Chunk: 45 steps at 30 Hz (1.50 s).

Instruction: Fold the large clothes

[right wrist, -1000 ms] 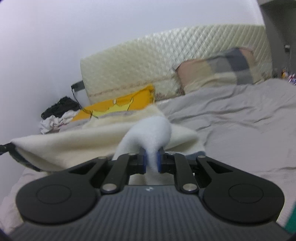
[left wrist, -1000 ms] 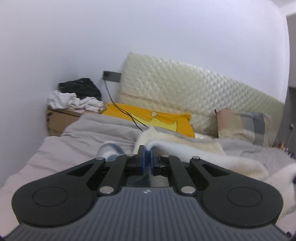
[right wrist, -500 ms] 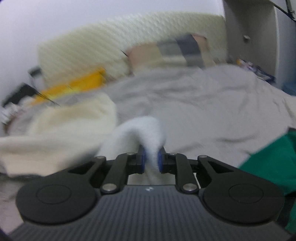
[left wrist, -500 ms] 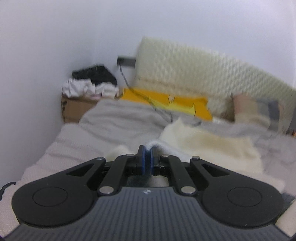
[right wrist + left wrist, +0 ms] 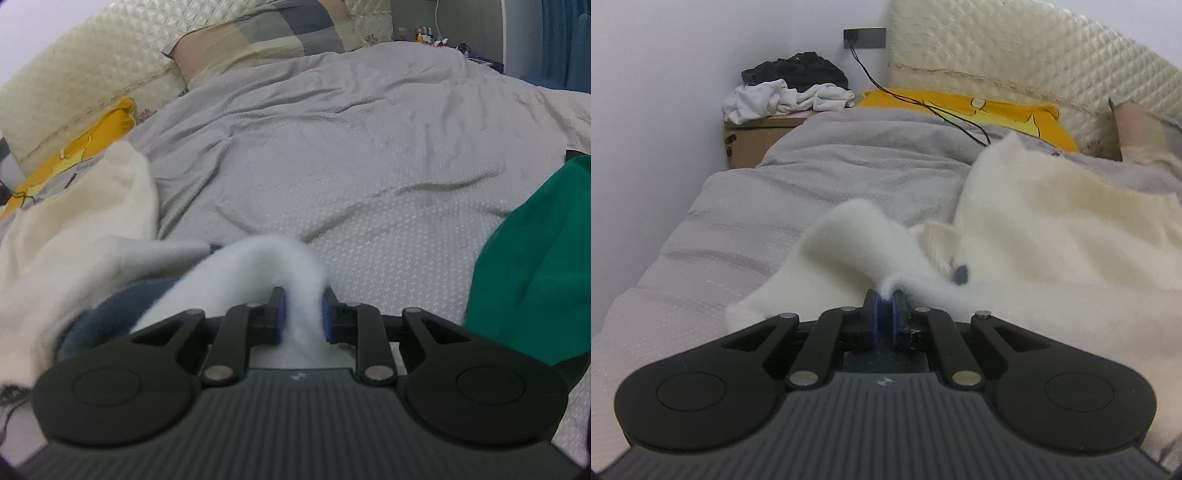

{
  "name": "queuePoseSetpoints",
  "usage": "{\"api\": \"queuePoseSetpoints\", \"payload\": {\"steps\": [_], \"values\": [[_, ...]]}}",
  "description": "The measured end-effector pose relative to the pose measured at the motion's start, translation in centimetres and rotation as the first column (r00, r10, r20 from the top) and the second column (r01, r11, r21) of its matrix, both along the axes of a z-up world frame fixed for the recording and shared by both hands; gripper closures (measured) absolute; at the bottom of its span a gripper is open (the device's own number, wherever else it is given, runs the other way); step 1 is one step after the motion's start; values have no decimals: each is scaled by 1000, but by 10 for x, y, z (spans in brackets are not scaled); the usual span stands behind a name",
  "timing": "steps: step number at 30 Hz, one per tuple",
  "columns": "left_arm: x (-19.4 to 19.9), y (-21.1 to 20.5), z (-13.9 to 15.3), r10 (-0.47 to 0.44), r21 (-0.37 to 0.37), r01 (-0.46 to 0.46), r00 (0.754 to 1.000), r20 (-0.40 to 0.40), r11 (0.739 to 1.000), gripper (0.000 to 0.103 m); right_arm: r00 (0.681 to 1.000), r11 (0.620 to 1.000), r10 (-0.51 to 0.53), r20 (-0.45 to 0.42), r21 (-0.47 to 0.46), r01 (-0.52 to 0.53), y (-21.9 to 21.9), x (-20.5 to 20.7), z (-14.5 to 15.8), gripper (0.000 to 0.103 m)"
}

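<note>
Left claw (image 5: 884, 308) clamped tight on cream fleece garment (image 5: 1052, 240); bulk lies right, spread across grey bed cover (image 5: 831, 177). Right claw (image 5: 301, 314) jaws just been parting, fleece fold between pads, bulk lies left.

The bed (image 5: 369, 155) is covered by a rumpled grey duvet (image 5: 820, 177) and backed by a quilted cream headboard (image 5: 1015, 55). On the duvet lies a fluffy cream garment (image 5: 1052, 236), spread over the side near the wall, and a green garment (image 5: 535, 258) rests at the opposite edge. At the head of the bed lie a yellow pillow (image 5: 979, 107), with a black cable (image 5: 923, 107) trailing across it onto the duvet, and a patchwork pillow (image 5: 258, 33).
</note>
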<state>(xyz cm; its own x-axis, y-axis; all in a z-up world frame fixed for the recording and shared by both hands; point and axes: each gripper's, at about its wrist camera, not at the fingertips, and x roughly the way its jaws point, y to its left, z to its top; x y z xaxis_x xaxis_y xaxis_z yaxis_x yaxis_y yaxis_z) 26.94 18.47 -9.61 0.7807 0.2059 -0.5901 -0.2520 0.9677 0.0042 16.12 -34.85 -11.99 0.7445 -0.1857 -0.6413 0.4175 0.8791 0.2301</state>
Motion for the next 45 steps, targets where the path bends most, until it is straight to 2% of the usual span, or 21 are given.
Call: {"api": "queuePoseSetpoints", "payload": {"steps": [4, 7, 9, 10, 12, 14, 18, 21, 23, 28, 33, 37, 41, 43, 45], "values": [[1, -6, 6, -11, 51, 11, 1000, 1, 999, 95, 999, 1000, -18, 31, 24, 17, -3, -11, 4, 76], [-9, -9, 16, -34, 60, 34, 999, -1, 998, 83, 999, 1000, -17, 47, 10, 16, 0, -20, 12, 70], [-21, -7, 25, -36, 39, 36, 999, 3, 999, 57, 998, 1000, -12, 65, 6, 11, 2, -28, 18, 57], [-29, -6, 31, -38, 26, 38, 999, 14, 999, 51, 997, 1000, -9, 76, 8, 9, 2, -31, 21, 52], [-46, -3, 44, -49, -4, 50, 998, 39, 999, 39, 994, 1000, -12, 112, 5, 11, 2, -41, 27, 30], [-64, 0, 56, -72, -48, 75, 995, 63, 996, 34, 987, 1000, -11, 159, -10, 13, 3, -50, 35, 18], [-96, -4, 72, -112, -108, 124, 988, 110, 986, 29, 970, 995, 24, 243, -97, 0, 15, -63, 54, 18], [-106, -17, 78, -159, -146, 176, 980, 118, 974, 29, 945, 983, 104, 309, -176, -51, 31, -72, 65, 17], [-106, -33, 77, -204, -143, 218, 973, 107, 965, 29, 928, 970, 173, 331, -222, -101, 44, -76, 68, 17], [-104, -81, 64, -337, -130, 339, 941, 44, 932, 29, 885, 929, 321, 337, -292, -226, 74, -80, 66, 17], [-97, -113, 43, -427, -218, 416, 904, -1, 883, 29, 827, 870, 469, 310, -320, -374, 105, -80, 55, 18], [-83, -116, 26, -433, -366, 406, 901, 9, 837, 29, 781, 798, 581, 231, -351, -489, 136, -66, 39, 18], [-63, -109, 2, -379, -524, 317, 925, -11, 790, 29, 734, 725, 662, 154, -382, -574, 162, -55, 19, 18], [-53, -108, -9, -357, -552, 277, 933, -40, 786, 30, 713, 689, 691, 118, -405, -600, 176, -47, 9, 19], [-46, -107, -16, -334, -551, 246, 941, -63, 797, 30, 701, 654, 710, 75, -439, -615, 189, -38, 1, 24]]}}
